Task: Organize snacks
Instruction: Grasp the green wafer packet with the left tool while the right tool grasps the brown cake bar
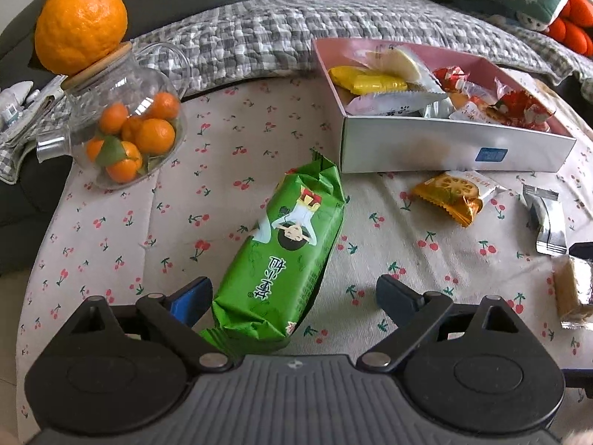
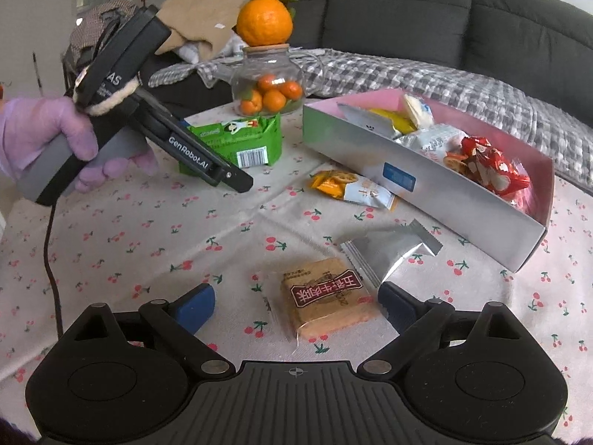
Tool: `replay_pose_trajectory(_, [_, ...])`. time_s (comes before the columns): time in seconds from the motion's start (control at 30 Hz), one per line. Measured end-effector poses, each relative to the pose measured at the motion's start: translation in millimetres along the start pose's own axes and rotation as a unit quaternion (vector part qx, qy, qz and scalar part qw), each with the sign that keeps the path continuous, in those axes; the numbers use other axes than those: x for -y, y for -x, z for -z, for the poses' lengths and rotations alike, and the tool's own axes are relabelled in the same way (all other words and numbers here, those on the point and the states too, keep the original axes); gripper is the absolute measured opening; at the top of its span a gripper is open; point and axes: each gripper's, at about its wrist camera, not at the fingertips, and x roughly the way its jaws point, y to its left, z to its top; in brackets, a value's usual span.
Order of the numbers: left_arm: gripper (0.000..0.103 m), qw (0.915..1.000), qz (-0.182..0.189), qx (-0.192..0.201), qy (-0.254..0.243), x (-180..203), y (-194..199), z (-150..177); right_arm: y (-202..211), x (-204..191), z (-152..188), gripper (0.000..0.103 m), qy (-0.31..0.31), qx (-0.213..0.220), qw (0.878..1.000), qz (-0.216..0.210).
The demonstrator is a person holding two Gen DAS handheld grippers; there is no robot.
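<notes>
A green biscuit pack (image 1: 285,252) lies on the cherry-print cloth, its near end between the open jaws of my left gripper (image 1: 294,298); it also shows in the right wrist view (image 2: 237,139). My right gripper (image 2: 296,307) is open around a clear-wrapped brown cake (image 2: 326,306), also seen from the left wrist (image 1: 572,291). A silver sachet (image 2: 389,252) and an orange lotus-root snack (image 2: 352,187) lie loose on the cloth. The pink-lined white box (image 1: 444,144) holds several wrapped snacks and shows from the right wrist too (image 2: 426,181).
A glass teapot of small oranges (image 1: 126,129) with a large orange (image 1: 79,20) on its lid stands at the far left. A grey checked blanket (image 1: 241,40) and a dark sofa (image 2: 444,11) lie behind the table. The left gripper's body (image 2: 148,111) is held in a purple-gloved hand.
</notes>
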Motion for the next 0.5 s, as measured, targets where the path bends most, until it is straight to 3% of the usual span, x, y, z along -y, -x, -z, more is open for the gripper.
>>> replay_pose_trajectory(0.4, [0.083,1.0,0.003,0.002,0.002,1.4,-0.8,-3.2,-3.7,4.1,-2.7,0.095,-0.029,0.01,0.999,0.019])
replay_pose_trajectory(0.5, [0.079,1.0,0.005,0.002,0.001,1.9,-0.8,-4.0,-4.0,4.2,-3.1,0.09,-0.03,0.011,0.999,0.026])
